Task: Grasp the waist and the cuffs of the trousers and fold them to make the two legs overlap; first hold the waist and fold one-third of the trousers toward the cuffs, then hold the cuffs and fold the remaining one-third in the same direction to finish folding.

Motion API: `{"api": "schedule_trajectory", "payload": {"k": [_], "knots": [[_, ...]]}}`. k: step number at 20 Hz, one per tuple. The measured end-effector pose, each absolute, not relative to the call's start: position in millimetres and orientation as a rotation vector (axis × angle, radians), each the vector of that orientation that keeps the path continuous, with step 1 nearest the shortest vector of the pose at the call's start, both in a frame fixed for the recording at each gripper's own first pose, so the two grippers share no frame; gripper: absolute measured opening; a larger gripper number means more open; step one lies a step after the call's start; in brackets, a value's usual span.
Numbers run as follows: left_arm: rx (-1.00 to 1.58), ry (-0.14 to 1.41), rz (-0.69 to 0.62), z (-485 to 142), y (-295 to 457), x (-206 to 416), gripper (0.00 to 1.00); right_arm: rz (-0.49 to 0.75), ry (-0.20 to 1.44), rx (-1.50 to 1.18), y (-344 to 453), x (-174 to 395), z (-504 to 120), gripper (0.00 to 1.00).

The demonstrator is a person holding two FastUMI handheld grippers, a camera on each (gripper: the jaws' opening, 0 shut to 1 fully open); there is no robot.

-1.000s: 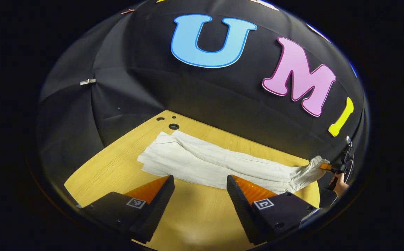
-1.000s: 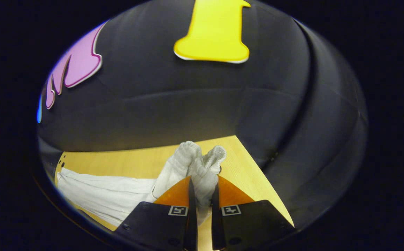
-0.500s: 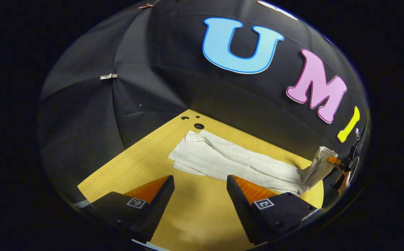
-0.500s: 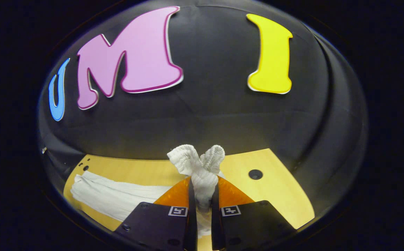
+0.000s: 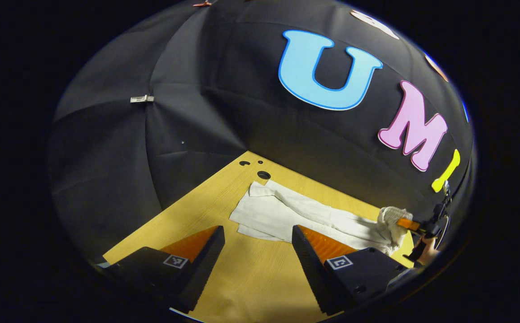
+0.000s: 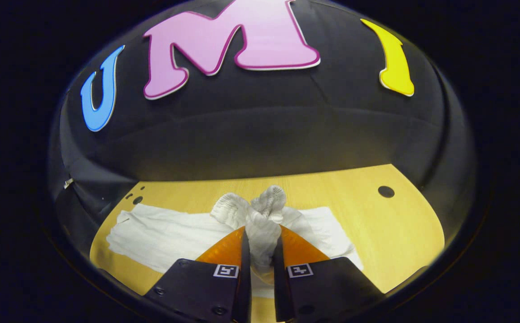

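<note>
Right gripper [image 6: 260, 251] clamped bunched end of white woven cotton trousers [image 6: 170, 235], lifted off yellow wooden table [image 6: 390, 224]. Trousers' long axis ran toward 9 o'clock. Left gripper [image 5: 257, 246] fingers spread, empty; trousers at 1 o'clock.

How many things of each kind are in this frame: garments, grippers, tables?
Garments: 1, the white trousers, one bunched end clamped in the right gripper and lifted over the rest.
Grippers: 2, that right gripper and the left gripper, open above the table.
Tables: 1, the wooden table.
Total: 4.
</note>
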State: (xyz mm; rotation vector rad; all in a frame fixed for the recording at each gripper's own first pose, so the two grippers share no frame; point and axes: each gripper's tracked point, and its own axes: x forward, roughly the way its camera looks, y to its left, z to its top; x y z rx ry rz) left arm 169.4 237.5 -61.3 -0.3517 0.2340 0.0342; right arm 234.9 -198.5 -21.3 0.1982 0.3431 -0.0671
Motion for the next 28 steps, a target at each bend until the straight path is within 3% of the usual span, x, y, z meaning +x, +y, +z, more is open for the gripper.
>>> {"api": "schedule_trajectory", "payload": {"k": [2, 3, 5, 7, 8, 9, 10, 11, 13, 16, 23, 24, 28], "knots": [[-0.404, 0.247, 0.019, -73, 241, 185, 0.96, -0.07, 0.39, 0.215, -202, 239, -20, 0.31], [-0.428, 0.259, 0.014, -79, 243, 194, 0.96, -0.067, 0.411, 0.22, -207, 241, -22, 0.29], [-0.453, 0.282, 0.024, -94, 248, 212, 0.92, -0.071, 0.439, 0.207, -215, 239, -18, 0.43], [-0.444, 0.286, 0.05, -104, 255, 229, 0.96, -0.057, 0.456, 0.205, -210, 237, -24, 0.46], [-0.436, 0.281, 0.07, -109, 258, 241, 0.96, -0.043, 0.461, 0.21, -210, 238, -24, 0.6], [-0.431, 0.284, 0.092, -113, 262, 251, 0.96, -0.037, 0.469, 0.212, -212, 236, -28, 0.57], [-0.426, 0.292, 0.111, -119, 263, 261, 0.96, -0.063, 0.463, 0.2, -218, 232, -27, 0.73], [-0.418, 0.301, 0.128, -123, 264, 270, 0.96, -0.081, 0.453, 0.172, -219, 224, -24, 0.81], [-0.397, 0.329, 0.138, -133, 256, 287, 0.96, -0.098, 0.431, 0.125, -220, 209, -18, 0.75], [-0.34, 0.36, 0.143, -145, 245, 308, 0.96, -0.117, 0.414, 0.116, -229, 170, -6, 0.99], [-0.195, 0.401, 0.235, -164, 242, 339, 0.96, -0.227, 0.449, 0.072, -296, 60, -6, 1.0], [-0.183, 0.406, 0.246, -166, 242, 342, 0.96, -0.241, 0.456, 0.076, -304, 46, -5, 0.96], [-0.166, 0.431, 0.253, -176, 243, 351, 0.96, -0.314, 0.48, 0.079, -326, -2, -8, 1.0]]}}
